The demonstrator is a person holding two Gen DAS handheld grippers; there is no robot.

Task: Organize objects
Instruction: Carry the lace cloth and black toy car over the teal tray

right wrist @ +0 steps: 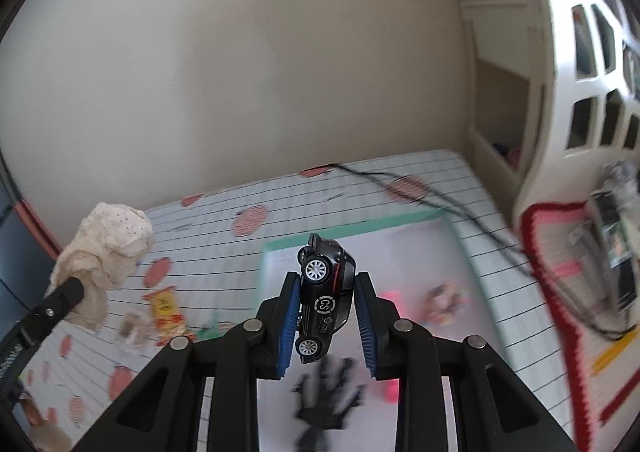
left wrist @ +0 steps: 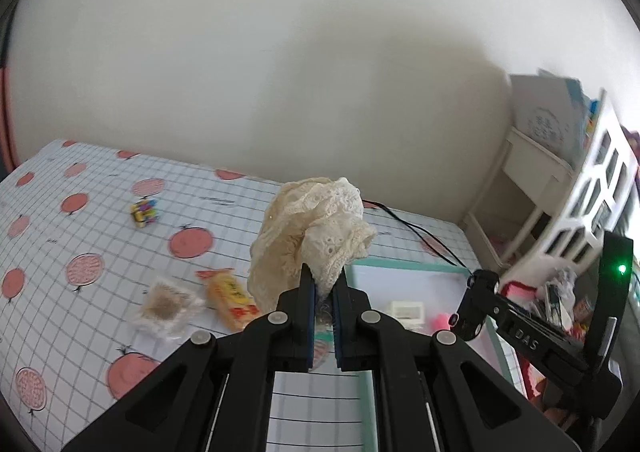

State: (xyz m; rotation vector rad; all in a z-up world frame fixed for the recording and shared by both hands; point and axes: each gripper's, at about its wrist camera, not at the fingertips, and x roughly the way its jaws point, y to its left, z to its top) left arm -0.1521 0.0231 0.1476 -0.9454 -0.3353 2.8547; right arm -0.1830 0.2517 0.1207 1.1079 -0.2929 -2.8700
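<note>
Two handheld grippers hang above a table covered in a grid cloth (left wrist: 100, 188) printed with red fruit. The left gripper (left wrist: 325, 284) has its blue-padded jaws pinched tight on one cream lace cloth (left wrist: 316, 228), which bunches up above and ahead of the fingertips. The right gripper (right wrist: 326, 292) carries one black toy car (right wrist: 326, 292), nose pointing away from the jaws, two silver wheels showing on its left side; the left jaw's pad presses against the car, while a small gap shows at the right pad, so the grip looks partly open around it.

Directly below and beyond the right jaws lies one shallow tray (right wrist: 352, 222) with a mint-green rim. Inside it, under the jaws, sits one black hand-shaped toy (right wrist: 328, 396), with two pink items to the right of the jaws, blurred beyond telling. From the left gripper's view, one small white box (left wrist: 406, 311) rests in the tray just right of the jaws.

Left of the left jaws, on the bare cloth, lie one orange snack packet (left wrist: 230, 298) and one clear packet (left wrist: 166, 306) with brown contents, side by side. Farther left and ahead sits one multicoloured cube (left wrist: 145, 212). One black cable (right wrist: 420, 192) crosses the table beyond the tray. A white shelf unit (right wrist: 560, 92) stands to the right.
</note>
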